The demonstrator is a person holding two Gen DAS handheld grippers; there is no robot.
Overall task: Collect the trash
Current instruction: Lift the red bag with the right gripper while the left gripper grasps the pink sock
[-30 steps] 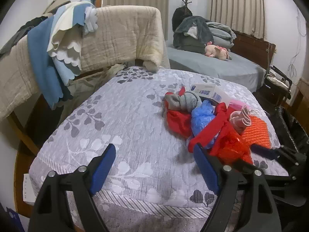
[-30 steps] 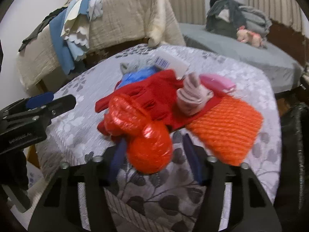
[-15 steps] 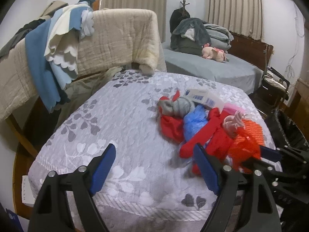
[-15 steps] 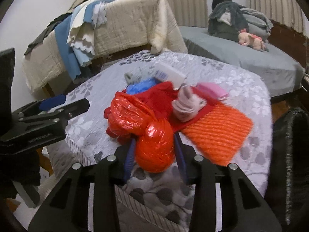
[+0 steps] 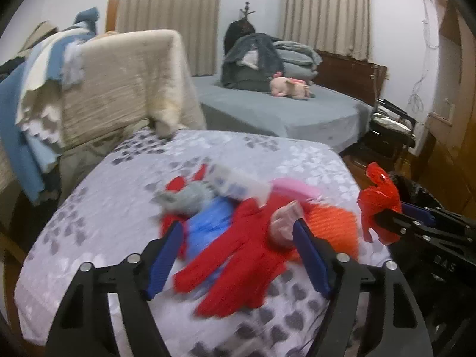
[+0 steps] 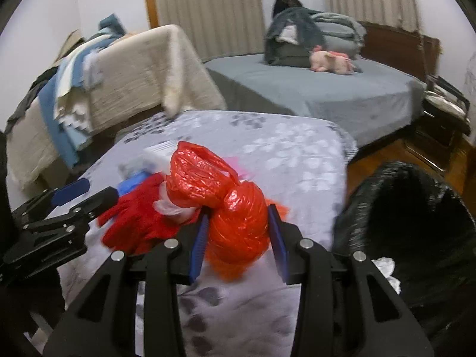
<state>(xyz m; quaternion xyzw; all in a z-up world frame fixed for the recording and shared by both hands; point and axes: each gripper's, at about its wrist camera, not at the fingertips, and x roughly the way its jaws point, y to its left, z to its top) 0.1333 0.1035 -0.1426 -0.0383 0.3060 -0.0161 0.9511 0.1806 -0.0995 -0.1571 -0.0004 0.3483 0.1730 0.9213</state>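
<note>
The round table under its grey leaf-patterned quilted cloth fills the middle of the room, a grey-sheeted bed behind it. Off the table's right edge stands the bin lined with a black plastic bag, mouth open. On the cloth lies a heap: a bright red knitted glove, an orange knitted mat, a blue plastic bag, a grey sock, all blurred. The right gripper has its jaws pinching the crumpled red plastic trash bag, held up at the table's right side, close to the bin's rim. The left gripper hovers over the heap, jaws spread wide, gripping nothing.
</note>
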